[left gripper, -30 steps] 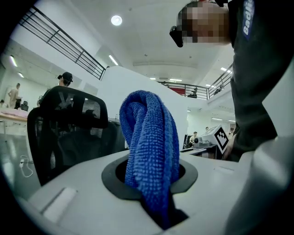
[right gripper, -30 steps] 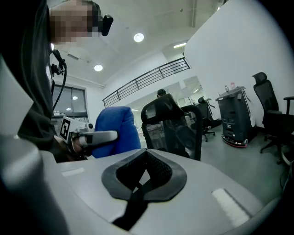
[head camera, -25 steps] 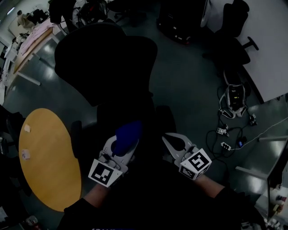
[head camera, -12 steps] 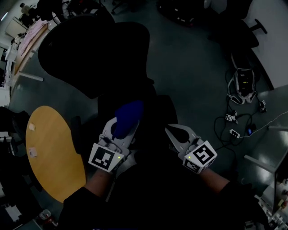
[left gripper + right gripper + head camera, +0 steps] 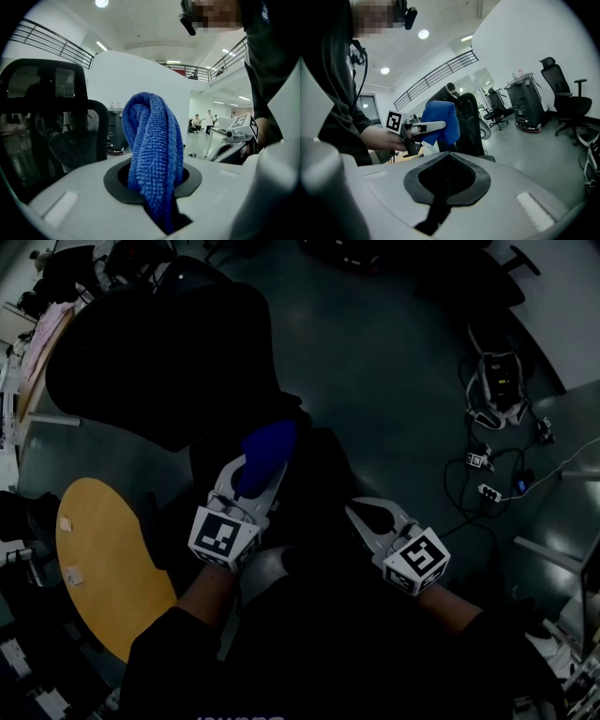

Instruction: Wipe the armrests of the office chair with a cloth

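No readable words, brands or numbers anywhere. Only square black-and-white code patterns on the left hand-held gripper (image 5: 255, 474) and the right hand-held gripper (image 5: 364, 515). Faint bluish print on the person's dark top (image 5: 309, 662) at the near edge, too cropped to read.

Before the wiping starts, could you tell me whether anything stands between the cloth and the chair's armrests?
Nothing visible does. The left gripper is shut on the cloth, which hangs over the dark chair; the armrests themselves are hard to make out.
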The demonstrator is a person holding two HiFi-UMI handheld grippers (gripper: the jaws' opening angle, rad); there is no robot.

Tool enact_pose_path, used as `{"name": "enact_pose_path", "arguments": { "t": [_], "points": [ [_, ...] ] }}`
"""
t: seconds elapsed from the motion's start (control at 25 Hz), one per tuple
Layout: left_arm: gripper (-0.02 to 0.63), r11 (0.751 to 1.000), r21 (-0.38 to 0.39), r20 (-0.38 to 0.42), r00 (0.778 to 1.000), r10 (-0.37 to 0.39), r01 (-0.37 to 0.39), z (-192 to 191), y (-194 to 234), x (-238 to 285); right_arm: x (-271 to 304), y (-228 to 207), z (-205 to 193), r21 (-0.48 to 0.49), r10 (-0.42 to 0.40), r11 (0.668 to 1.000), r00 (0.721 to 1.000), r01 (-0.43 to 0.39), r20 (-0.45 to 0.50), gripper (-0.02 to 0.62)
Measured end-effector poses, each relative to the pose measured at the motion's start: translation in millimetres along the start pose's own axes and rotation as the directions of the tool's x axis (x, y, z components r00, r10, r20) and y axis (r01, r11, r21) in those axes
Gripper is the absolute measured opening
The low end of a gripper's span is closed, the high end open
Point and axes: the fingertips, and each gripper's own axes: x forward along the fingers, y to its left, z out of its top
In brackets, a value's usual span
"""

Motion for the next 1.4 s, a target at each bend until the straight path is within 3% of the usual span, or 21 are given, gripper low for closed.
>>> {"name": "enact_pose_path", "arguments": {
  "t": [0.52, 1.08, 1.4],
  "points": [
    [0.109, 0.997, 0.068, -0.162, 0.986, -0.026, 0.037, -52, 11, 65, -14, -14, -66, 0.008, -0.036, 0.999, 0.993, 0.037, -0.117, 0.005],
    [0.109, 0.985, 0.148, -0.389, 0.921, -0.028, 0.092, -136, 34, 101, -9, -18, -133, 0.086, -0.013, 0.996, 0.967, 0.035, -0.253, 0.005],
    [0.109, 0.978, 0.169, -0.414, 0.909, -0.04, 0.12, -147, 25, 111, -5, -23, -145, 0.116, -0.014, 0.992, 0.967, 0.045, -0.253, 0.005]
  ]
}}
